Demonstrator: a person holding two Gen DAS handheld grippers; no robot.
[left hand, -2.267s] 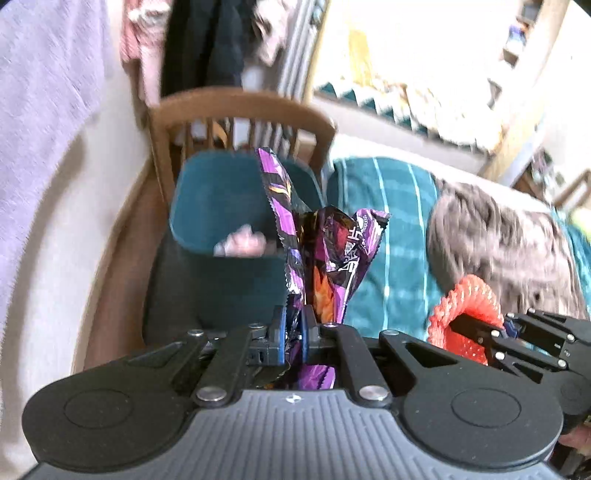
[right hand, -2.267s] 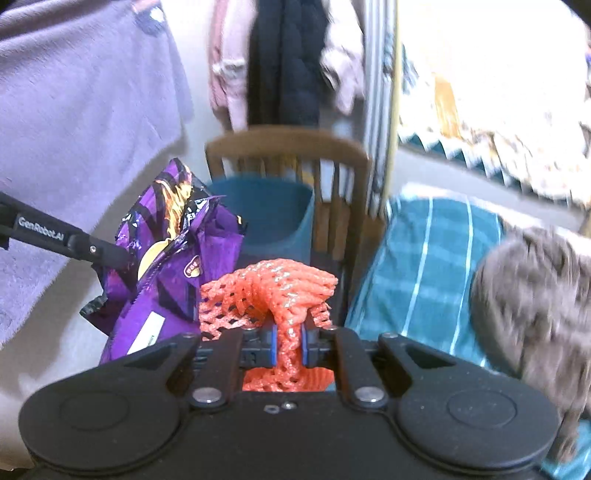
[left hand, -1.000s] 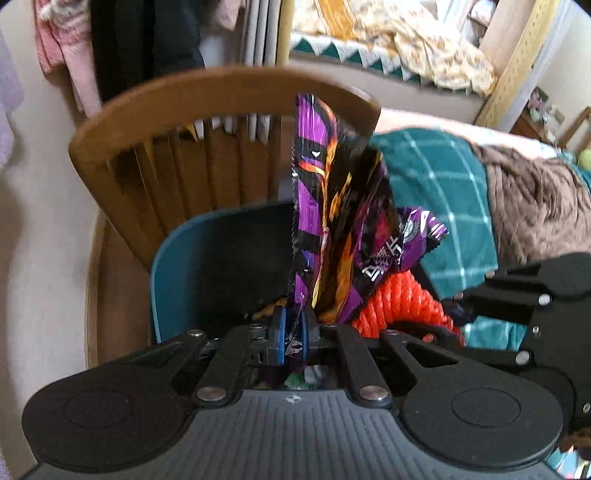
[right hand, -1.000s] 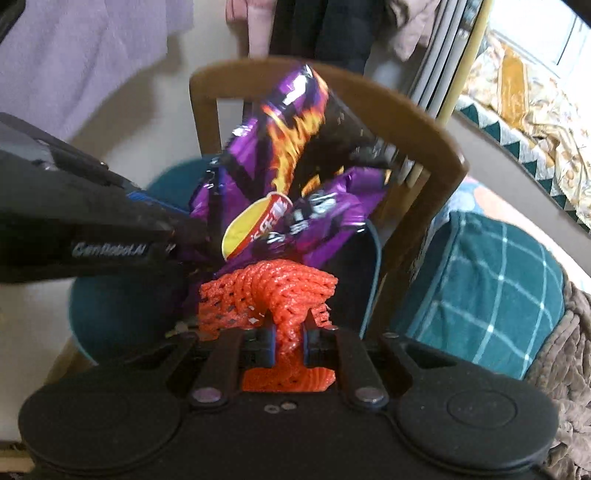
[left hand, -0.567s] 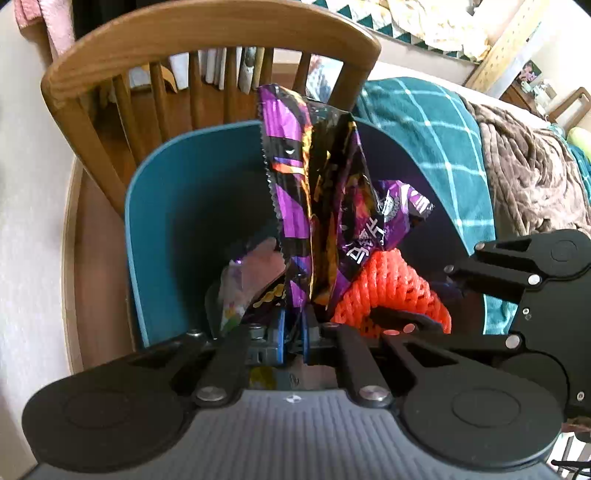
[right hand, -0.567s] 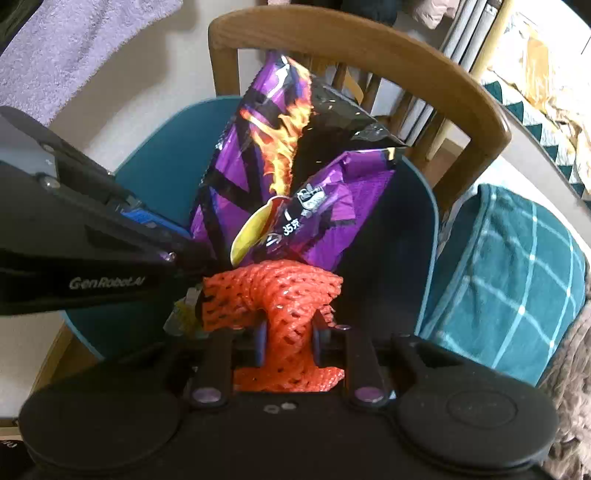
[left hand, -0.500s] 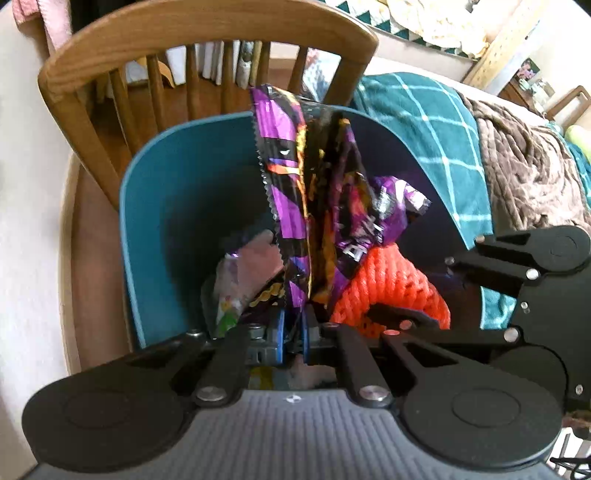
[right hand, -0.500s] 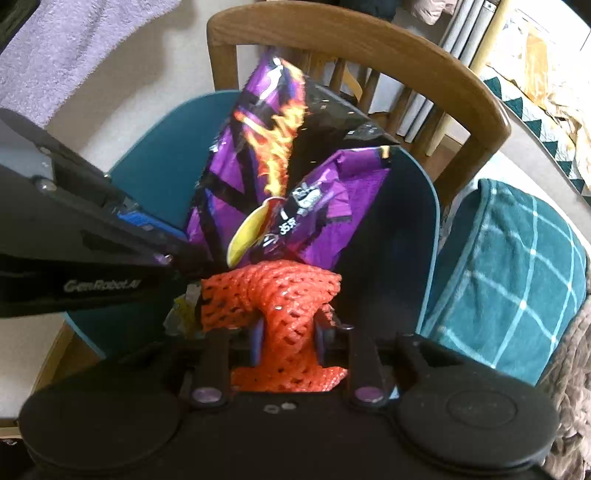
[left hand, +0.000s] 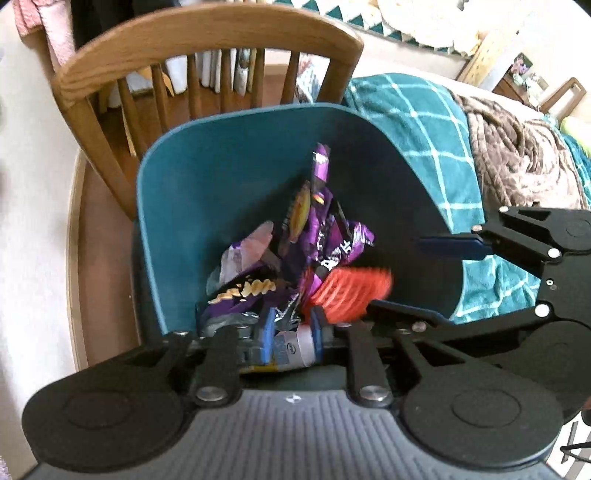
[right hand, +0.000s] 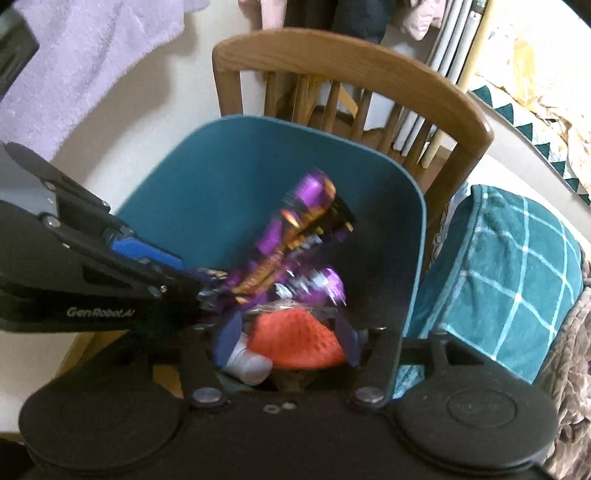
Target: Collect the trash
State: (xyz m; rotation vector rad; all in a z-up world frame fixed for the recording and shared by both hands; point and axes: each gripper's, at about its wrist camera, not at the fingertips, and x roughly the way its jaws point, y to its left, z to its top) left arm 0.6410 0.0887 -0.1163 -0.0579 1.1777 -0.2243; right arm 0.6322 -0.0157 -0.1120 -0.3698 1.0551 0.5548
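A teal bin (left hand: 240,114) stands on a chair seat, right below both grippers. My left gripper (left hand: 291,326) hangs over its near rim with its jaws opening. The purple snack wrappers (left hand: 321,229) have slipped out of it and drop, blurred, into the bin. Only a scrap of wrapper still shows between the pads, with no squeeze on it. My right gripper (right hand: 288,341) is opening too. The orange foam net (right hand: 295,336) lies loose between its spread fingers, blurred, and sinks toward the other trash. In the left wrist view the orange foam net (left hand: 351,288) is beside the wrappers.
A wooden chair (left hand: 207,33) backs the bin. To the right lies a bed with a teal checked blanket (left hand: 417,122) and a brown throw (left hand: 517,147). More trash, including a white bottle (right hand: 247,363), lies in the bin. A lilac towel (right hand: 92,55) hangs at the left.
Both grippers have come down over the bin and spread their jaws. The purple wrappers and the orange net, gripped upright before, now fall into the bin.
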